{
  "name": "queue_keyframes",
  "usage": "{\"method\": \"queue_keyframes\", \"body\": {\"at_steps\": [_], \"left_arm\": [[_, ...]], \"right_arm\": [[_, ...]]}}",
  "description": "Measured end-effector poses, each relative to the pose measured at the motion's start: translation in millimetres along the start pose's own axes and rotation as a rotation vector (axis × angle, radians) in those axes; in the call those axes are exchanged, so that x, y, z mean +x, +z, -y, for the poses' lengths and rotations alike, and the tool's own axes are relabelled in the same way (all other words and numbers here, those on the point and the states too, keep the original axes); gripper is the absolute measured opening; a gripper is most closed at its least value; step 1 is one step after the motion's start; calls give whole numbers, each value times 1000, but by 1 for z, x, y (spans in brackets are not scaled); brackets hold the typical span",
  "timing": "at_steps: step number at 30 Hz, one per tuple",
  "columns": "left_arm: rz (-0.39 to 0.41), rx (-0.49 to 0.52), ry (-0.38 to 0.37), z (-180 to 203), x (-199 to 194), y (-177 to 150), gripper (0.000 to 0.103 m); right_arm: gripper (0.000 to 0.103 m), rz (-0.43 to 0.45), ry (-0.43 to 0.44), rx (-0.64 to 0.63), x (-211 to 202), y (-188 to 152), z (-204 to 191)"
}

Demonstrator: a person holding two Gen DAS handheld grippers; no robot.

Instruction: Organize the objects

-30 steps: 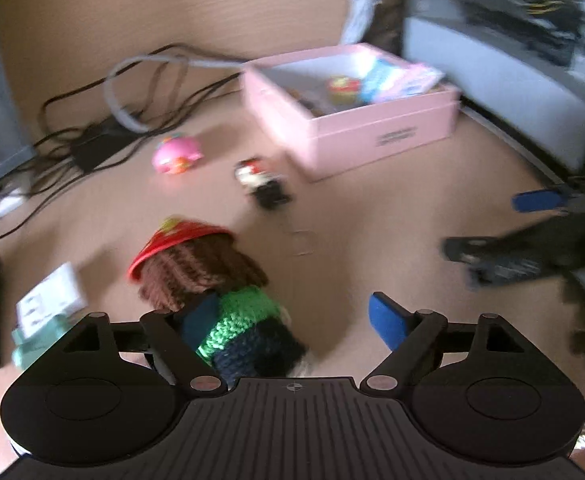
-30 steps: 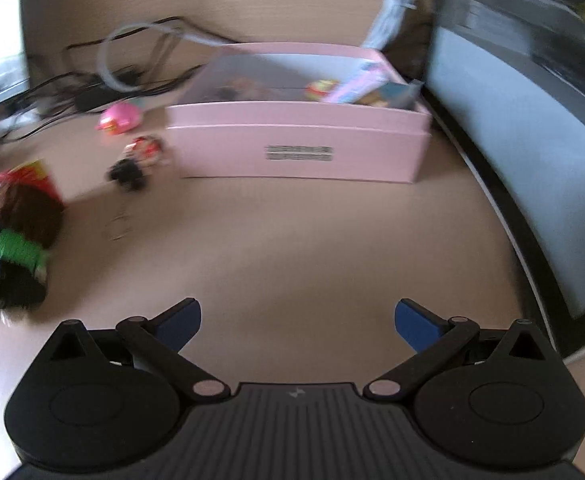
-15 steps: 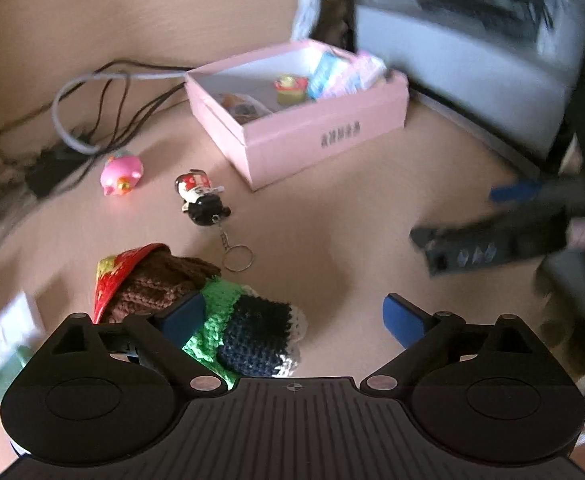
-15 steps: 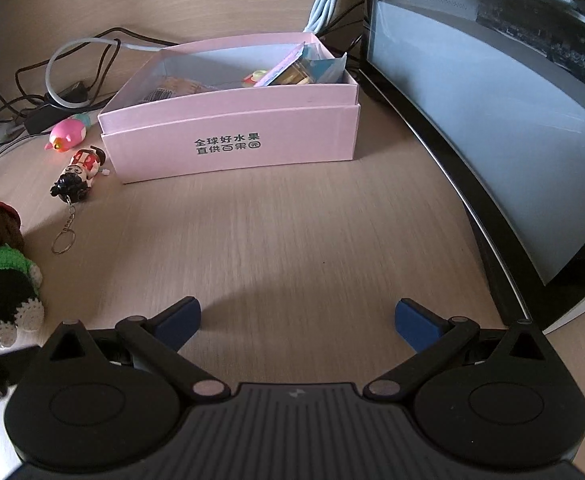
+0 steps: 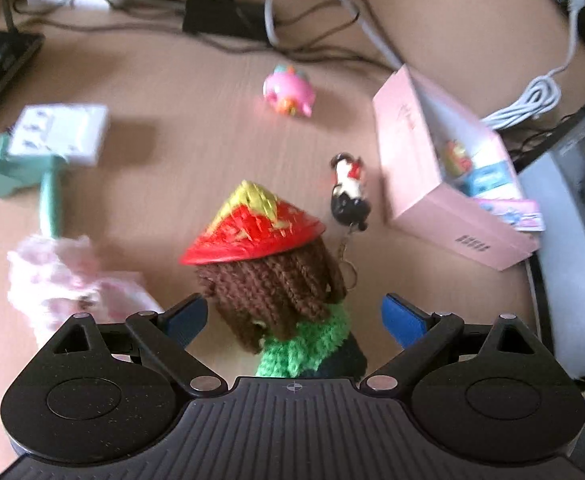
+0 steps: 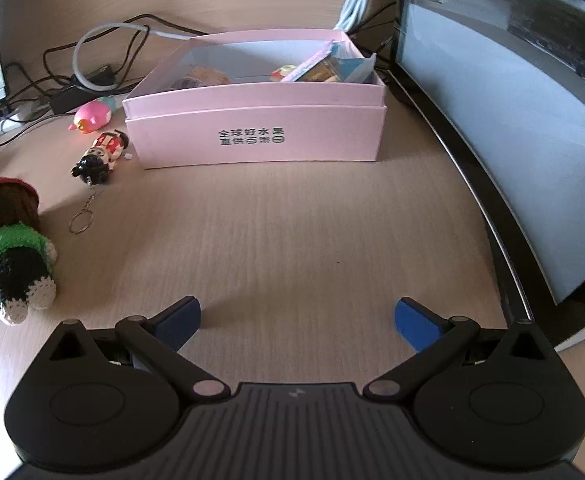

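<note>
Both cameras sit just behind their own gripper fingers and look forward and down at the wooden desk (image 6: 292,232). The left wrist view hangs close over the crocheted doll (image 5: 268,276), left of the pink box (image 5: 444,184), seeing the box's short end at an angle. The right wrist view is low and farther back, squarely facing the pink box's (image 6: 260,136) printed long side, with the doll (image 6: 12,264) at its left edge. Both views share the box, the doll, the keychain figure (image 5: 348,192) (image 6: 100,156) and the pink toy (image 5: 288,92) (image 6: 92,118).
</note>
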State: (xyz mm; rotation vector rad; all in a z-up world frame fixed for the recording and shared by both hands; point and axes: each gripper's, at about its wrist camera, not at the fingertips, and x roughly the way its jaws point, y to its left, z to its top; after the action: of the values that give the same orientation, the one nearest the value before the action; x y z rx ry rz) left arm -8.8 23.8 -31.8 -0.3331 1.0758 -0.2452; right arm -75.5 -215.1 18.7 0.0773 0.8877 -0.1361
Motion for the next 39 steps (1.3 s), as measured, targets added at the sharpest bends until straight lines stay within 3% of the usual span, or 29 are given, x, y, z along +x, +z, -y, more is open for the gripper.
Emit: {"method": "queue_keyframes", "body": {"at_steps": [4, 6, 10, 13, 17, 19, 23, 26, 29, 30, 32, 34, 39], "left_arm": [[75, 58, 9, 10, 14, 4, 91], [69, 92, -14, 12, 14, 4, 66], [-25, 86, -119, -2, 5, -1, 65], [-26, 75, -156, -28, -26, -9, 65], [78, 15, -113, -82, -92, -8, 65], [158, -42, -51, -116, -128, -3, 65], [281, -133, 54, -176, -186, 0, 65], [320, -183, 91, -210, -212, -7, 65], [335, -172, 86, -235, -221, -19, 65], [342, -165, 106, -241, -222, -26, 65], [338, -218, 136, -255, -222, -41, 65], [310, -279, 83, -266, -221, -50, 65], [251, -240, 74, -270, -210, -47, 65]], "right_arm": [[103, 11, 9, -13, -1, -3, -4], [103, 14, 12, -18, -1, -3, -6], [103, 13, 30, -40, 1, -1, -14], [103, 0, 81, -55, 3, 7, -29], [103, 70, 178, -133, -4, 22, -72], [103, 104, 249, -178, -7, 32, -102], [103, 110, 391, -257, -8, 55, -180], [103, 96, 461, -294, -2, 73, -242], [101, 62, 470, -266, 17, 90, -294], [96, 43, 483, -254, 27, 95, -308], [90, -12, 463, -258, 50, 100, -331], [87, -82, 443, -258, 68, 99, -349], [88, -73, 422, -357, 67, 94, -378]]}}
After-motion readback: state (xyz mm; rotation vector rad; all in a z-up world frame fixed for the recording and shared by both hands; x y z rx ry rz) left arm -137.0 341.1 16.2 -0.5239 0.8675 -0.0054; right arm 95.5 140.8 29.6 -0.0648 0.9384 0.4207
